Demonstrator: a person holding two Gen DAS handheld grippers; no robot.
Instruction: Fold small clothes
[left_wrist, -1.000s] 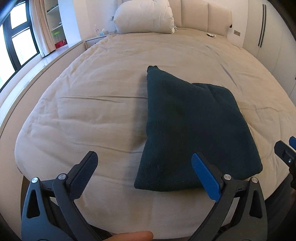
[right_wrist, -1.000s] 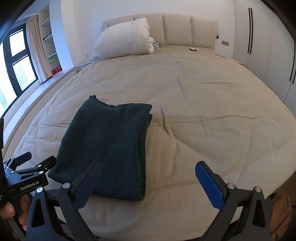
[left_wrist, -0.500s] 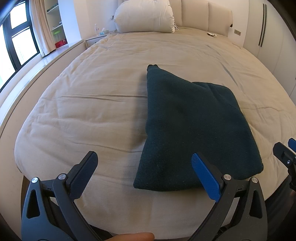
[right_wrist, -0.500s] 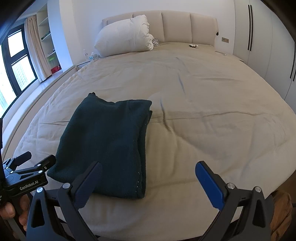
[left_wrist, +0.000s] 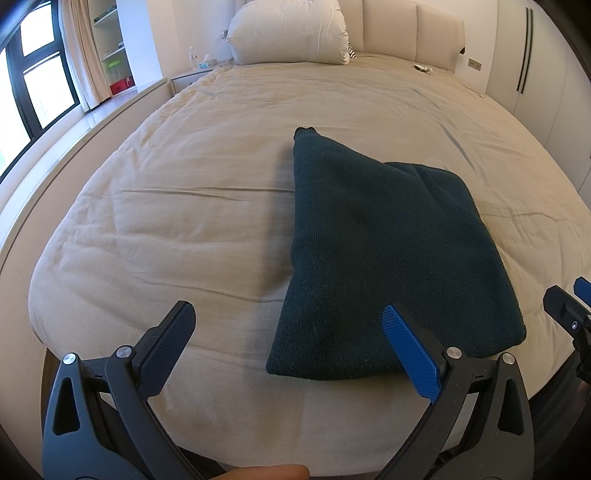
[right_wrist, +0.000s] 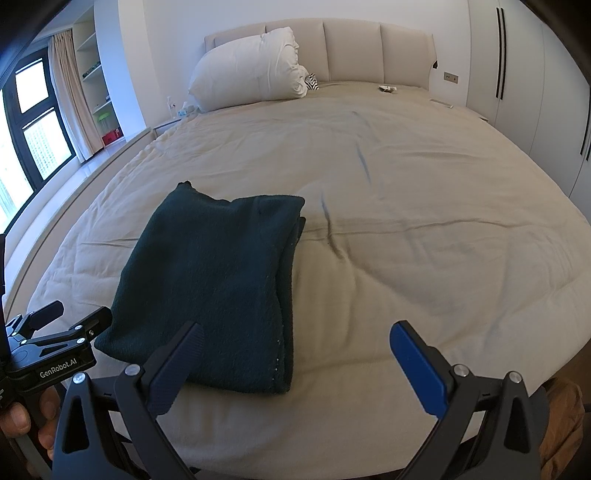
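Observation:
A dark green knitted garment (left_wrist: 384, 254) lies folded into a rough rectangle on the beige bedspread (left_wrist: 177, 206), near the foot of the bed. Its layered edges show along the right side in the right wrist view (right_wrist: 221, 288). My left gripper (left_wrist: 288, 325) is open, held just short of the garment's near left corner, nothing between its fingers. My right gripper (right_wrist: 295, 347) is open too, hovering over the garment's near right corner and bare bedspread (right_wrist: 424, 240). The left gripper's body (right_wrist: 55, 350) shows at the left edge of the right wrist view, apart from the cloth.
A white pillow (right_wrist: 251, 70) leans on the padded headboard (right_wrist: 351, 48) at the far end. A window (left_wrist: 33, 81) and shelves (right_wrist: 96, 74) line the left side, wardrobe doors (right_wrist: 517, 74) the right. A small striped item (right_wrist: 312, 82) lies beside the pillow.
Both grippers have drawn back and risen slightly from the garment. The garment itself has not moved, and both grippers stay open.

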